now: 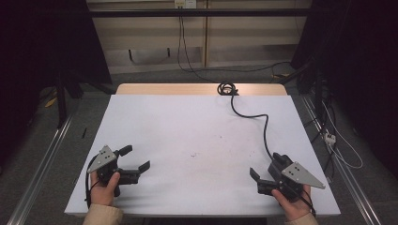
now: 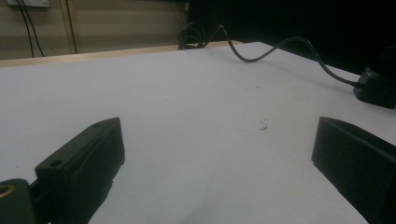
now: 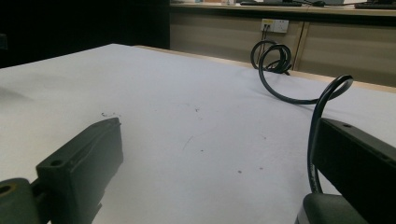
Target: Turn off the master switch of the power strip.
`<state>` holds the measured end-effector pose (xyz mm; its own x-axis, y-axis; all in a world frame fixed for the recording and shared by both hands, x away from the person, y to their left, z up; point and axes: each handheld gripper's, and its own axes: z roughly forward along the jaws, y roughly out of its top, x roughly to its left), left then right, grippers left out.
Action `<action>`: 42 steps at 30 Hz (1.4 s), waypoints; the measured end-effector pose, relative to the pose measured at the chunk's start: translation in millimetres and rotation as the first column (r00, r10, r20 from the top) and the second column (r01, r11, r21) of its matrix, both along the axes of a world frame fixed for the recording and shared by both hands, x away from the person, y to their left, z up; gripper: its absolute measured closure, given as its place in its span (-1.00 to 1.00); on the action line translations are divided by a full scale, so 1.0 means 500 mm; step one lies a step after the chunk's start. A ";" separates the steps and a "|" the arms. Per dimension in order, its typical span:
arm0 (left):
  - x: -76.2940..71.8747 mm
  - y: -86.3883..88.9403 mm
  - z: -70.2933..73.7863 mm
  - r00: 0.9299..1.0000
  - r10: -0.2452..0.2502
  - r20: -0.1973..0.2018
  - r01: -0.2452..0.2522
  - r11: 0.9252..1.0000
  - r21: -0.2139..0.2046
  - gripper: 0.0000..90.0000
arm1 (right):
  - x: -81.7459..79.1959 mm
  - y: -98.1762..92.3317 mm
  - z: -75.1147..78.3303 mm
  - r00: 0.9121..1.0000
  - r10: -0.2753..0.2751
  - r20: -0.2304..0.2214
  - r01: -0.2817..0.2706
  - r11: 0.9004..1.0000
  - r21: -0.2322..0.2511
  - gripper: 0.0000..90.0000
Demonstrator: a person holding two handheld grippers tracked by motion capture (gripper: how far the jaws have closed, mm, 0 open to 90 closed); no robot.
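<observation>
The left gripper [image 1: 136, 158] sits near the table's [image 1: 187, 126] near left corner, held in the person's left hand [image 1: 104, 187]. Its jaws are spread wide with nothing between them; in the left gripper view they rise at either side of bare white surface, low over the table, though actual contact cannot be told. The jaws point toward the middle of the table and slightly to the right.

The right gripper [image 1: 263, 166] is near the near right corner, held in the right hand [image 1: 293, 204]. Its jaws too stand wide apart and grasp nothing, pointing left toward the table's middle; whether they touch the surface cannot be told. A grey three-cornered plate [image 1: 302, 174] tops it, and a like plate [image 1: 102, 158] tops the left one.

No task object is given and none lies on the white sheet. The right gripper's black cable [image 1: 253, 116] runs from its body toward the far edge, curving along the right half and ending in a small coil [image 1: 226, 88] at the middle of the far edge. A few faint dark specks [image 1: 193, 154] mark the table's centre, between the two grippers and well apart from both.
</observation>
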<state>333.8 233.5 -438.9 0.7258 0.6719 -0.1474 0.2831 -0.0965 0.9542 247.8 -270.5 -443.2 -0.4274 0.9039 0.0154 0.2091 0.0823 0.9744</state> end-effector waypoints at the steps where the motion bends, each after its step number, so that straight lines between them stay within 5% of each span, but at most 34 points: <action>1: 0.000 0.000 0.000 1.000 0.000 0.001 0.000 1.000 -0.001 -0.95 | 0.000 -0.001 0.000 1.000 0.001 0.000 -0.001 1.000 0.000 -0.96; 42: -0.003 0.007 -0.001 0.999 -0.031 0.009 0.031 0.999 -0.024 -0.95 | 0.003 -0.045 0.013 0.999 0.021 -0.037 -0.021 1.000 0.002 -0.85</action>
